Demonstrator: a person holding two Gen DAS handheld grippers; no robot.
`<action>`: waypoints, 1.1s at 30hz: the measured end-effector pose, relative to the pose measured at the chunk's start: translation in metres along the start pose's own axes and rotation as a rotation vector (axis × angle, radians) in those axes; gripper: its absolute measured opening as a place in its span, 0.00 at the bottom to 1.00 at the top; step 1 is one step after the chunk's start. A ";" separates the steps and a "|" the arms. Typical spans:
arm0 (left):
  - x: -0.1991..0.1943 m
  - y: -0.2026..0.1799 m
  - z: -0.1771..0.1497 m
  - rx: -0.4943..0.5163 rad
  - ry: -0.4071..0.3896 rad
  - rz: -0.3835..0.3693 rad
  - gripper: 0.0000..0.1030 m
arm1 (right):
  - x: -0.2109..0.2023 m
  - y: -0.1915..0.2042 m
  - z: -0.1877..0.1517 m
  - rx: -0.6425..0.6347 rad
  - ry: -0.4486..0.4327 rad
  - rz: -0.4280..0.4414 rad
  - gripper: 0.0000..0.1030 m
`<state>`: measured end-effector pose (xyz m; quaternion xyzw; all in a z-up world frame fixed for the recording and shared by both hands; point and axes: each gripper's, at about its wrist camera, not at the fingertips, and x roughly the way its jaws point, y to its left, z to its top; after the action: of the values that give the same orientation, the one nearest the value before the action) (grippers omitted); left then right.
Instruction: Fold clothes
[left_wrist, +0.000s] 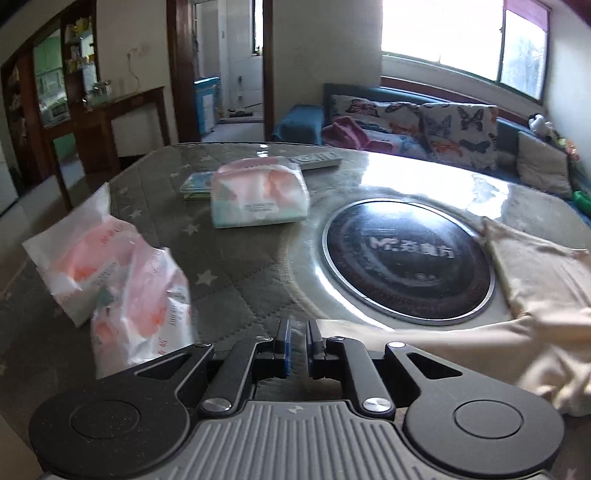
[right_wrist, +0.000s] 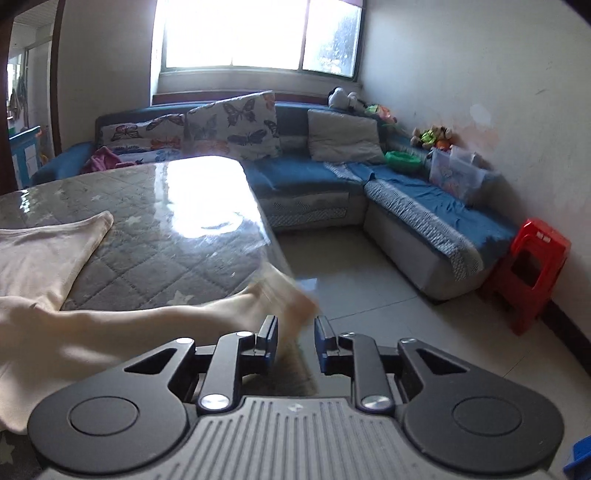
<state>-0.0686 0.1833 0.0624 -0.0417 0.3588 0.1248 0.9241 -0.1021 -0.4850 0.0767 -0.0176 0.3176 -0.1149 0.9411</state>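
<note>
Lying on the table (left_wrist: 236, 273), a cream garment (left_wrist: 535, 280) covers the side right of the round black hob (left_wrist: 408, 260), one flat folded part just beside the hob rim and a loose blurred sleeve trailing to the near edge. Left gripper (left_wrist: 298, 341): jaws stand at a narrow gap over the quilted cover, nothing seen between the pads. Right gripper (right_wrist: 295, 338): jaws partly apart at the table's near corner; the blurred sleeve end (right_wrist: 284, 295) sits just ahead of the left finger, and no pad presses on it. Left of the hob lie tissue packs (left_wrist: 258, 192), with plastic bags (left_wrist: 122, 280) further left
</note>
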 end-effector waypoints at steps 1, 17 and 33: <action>0.001 0.002 0.000 -0.004 0.001 0.003 0.10 | -0.004 -0.001 0.001 -0.001 -0.013 -0.007 0.23; 0.004 -0.057 -0.007 0.056 0.018 -0.187 0.10 | 0.036 0.042 0.007 -0.110 0.059 0.136 0.35; -0.033 -0.214 -0.034 0.408 -0.003 -0.699 0.29 | -0.072 0.117 0.007 -0.331 0.046 0.639 0.34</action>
<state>-0.0584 -0.0357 0.0568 0.0232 0.3391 -0.2707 0.9006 -0.1294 -0.3556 0.1124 -0.0669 0.3425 0.2378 0.9065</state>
